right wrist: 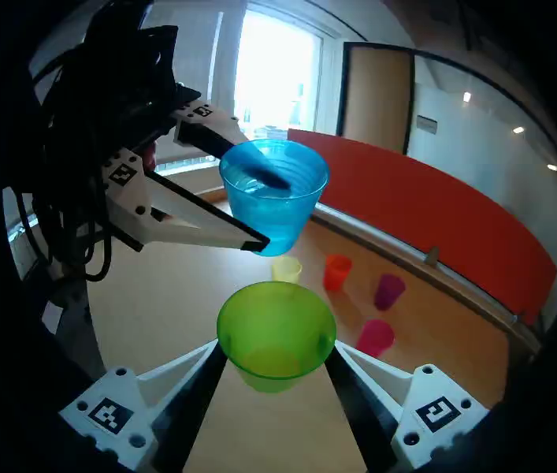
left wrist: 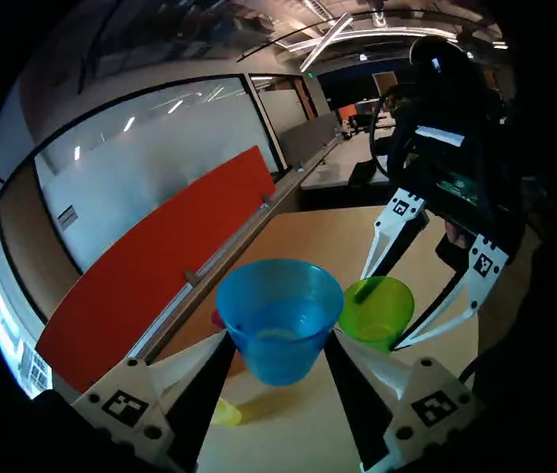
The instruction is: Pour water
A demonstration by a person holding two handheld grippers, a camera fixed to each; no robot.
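The left gripper (left wrist: 278,339) is closed partway, both white fingers pressing on the sides of a translucent blue plastic cup (left wrist: 280,319), which it holds raised above the light wooden table (left wrist: 321,232). In the right gripper view the same blue cup (right wrist: 274,193) sits roughly upright between the left gripper's fingers (right wrist: 199,225), higher than and beyond the translucent green plastic cup (right wrist: 276,335), with a gap between the two. A pale ring shows low inside the blue cup; whether it is water cannot be told.

The right gripper (right wrist: 276,347) is likewise closed partway, a finger on each side of the green cup, which is upright. In the left gripper view the green cup (left wrist: 376,311) appears just right of the blue cup and a little lower, between the right gripper's white fingers (left wrist: 467,299).

Four smaller plastic cups stand on the table (right wrist: 160,299) beyond the green one: a small yellow cup (right wrist: 286,269), a small orange cup (right wrist: 337,271), a small purple cup (right wrist: 388,291) and a small pink cup (right wrist: 376,337), each apart from the others. A long red partition panel (right wrist: 451,213) runs along the table's far edge
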